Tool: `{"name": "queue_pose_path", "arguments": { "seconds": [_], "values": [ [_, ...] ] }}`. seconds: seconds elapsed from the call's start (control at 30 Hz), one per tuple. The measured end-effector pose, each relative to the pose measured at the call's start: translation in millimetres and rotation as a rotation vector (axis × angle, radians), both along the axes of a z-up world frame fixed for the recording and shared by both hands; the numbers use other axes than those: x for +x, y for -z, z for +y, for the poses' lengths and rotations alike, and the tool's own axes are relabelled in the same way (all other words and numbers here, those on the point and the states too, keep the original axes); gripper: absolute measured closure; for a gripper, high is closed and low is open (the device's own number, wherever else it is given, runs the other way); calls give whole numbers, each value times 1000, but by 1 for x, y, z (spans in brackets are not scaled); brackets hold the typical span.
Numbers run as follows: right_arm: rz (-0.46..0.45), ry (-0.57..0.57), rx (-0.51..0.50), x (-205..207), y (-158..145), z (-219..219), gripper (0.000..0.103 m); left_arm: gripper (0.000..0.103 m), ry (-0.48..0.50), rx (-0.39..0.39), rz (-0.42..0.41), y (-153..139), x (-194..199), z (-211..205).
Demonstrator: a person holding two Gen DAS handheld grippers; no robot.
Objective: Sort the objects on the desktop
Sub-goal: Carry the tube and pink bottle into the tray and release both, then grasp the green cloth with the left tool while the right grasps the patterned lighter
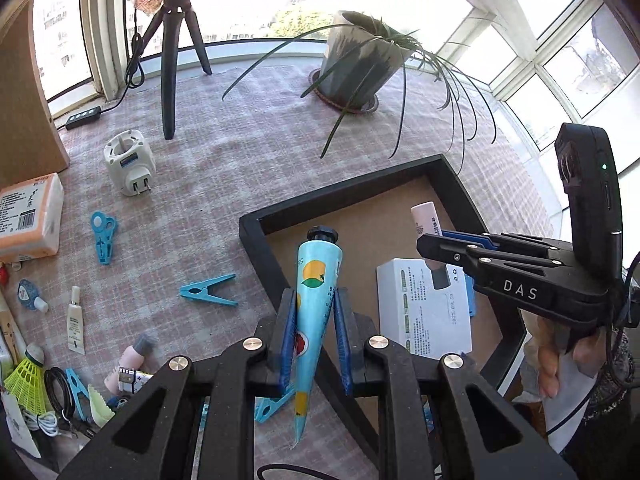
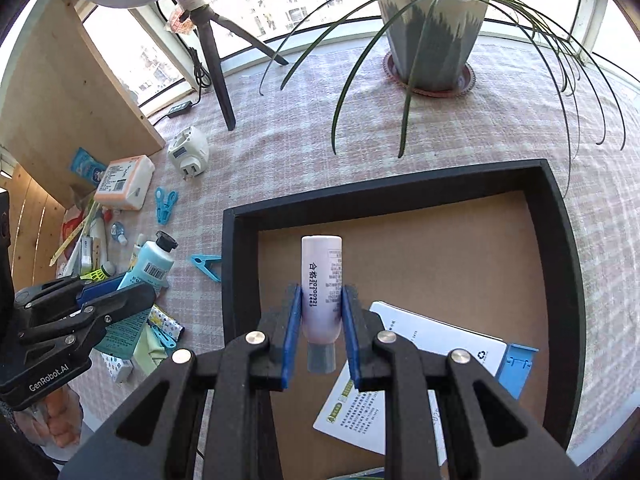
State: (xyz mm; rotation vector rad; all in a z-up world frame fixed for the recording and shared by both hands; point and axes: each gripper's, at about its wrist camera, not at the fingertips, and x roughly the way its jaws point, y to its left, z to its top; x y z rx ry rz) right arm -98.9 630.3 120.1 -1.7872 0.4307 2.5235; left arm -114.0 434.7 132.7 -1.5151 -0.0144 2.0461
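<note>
Over the tray (image 2: 560, 240), right gripper (image 2: 320, 320) clamps pink tube (image 2: 322, 280); left gripper (image 1: 316, 328) clamps blue tube (image 1: 316, 280).

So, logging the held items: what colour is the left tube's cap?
Black cap, clearest in the left wrist view.

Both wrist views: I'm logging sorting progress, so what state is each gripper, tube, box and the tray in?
left gripper: shut on blue tube
blue tube: capped, held, cap forward
right gripper: shut on white tube
white tube: held, cap toward the camera
black tray: holds white box
white box: lying flat in tray
blue clothespin: lying outside tray
</note>
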Motion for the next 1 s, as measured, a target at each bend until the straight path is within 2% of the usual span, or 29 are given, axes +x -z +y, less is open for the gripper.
{"name": "queue_pose_path", "arguments": {
  "seconds": [0.23, 0.27, 0.3, 0.33, 0.37, 0.4, 0.47, 0.6, 0.73, 1.0],
  "values": [
    [-6, 90, 21, 18, 0, 40, 83, 85, 88, 8, 2, -2, 20, 54],
    [-6, 98, 21, 19, 1, 44, 83, 80, 93, 8, 3, -2, 21, 58],
    [-3, 102, 12, 22, 0, 48, 82, 60, 103, 2, -2, -3, 24, 62],
    [-9, 103, -2, 24, 1, 50, 79, 51, 108, 6, 6, -5, 26, 63],
    [-23, 102, -13, 25, 2, 51, 73, 48, 105, 8, 31, -8, 29, 62],
    [-19, 100, -17, 27, 1, 51, 63, 49, 102, -6, 53, -10, 31, 60],
    [-13, 93, 8, 30, -2, 48, 62, 49, 101, -24, 58, -12, 31, 55],
    [-6, 62, -7, 31, -3, 36, 62, 48, 57, -52, 43, -10, 28, 27],
    [1, 0, -27, 30, -4, 12, 62, 48, -7, -82, 30, -4, 24, -19],
    [2, -197, -45, 23, 1, -65, 62, 49, -215, -127, -54, 25, 20, -129]
  ]
}}
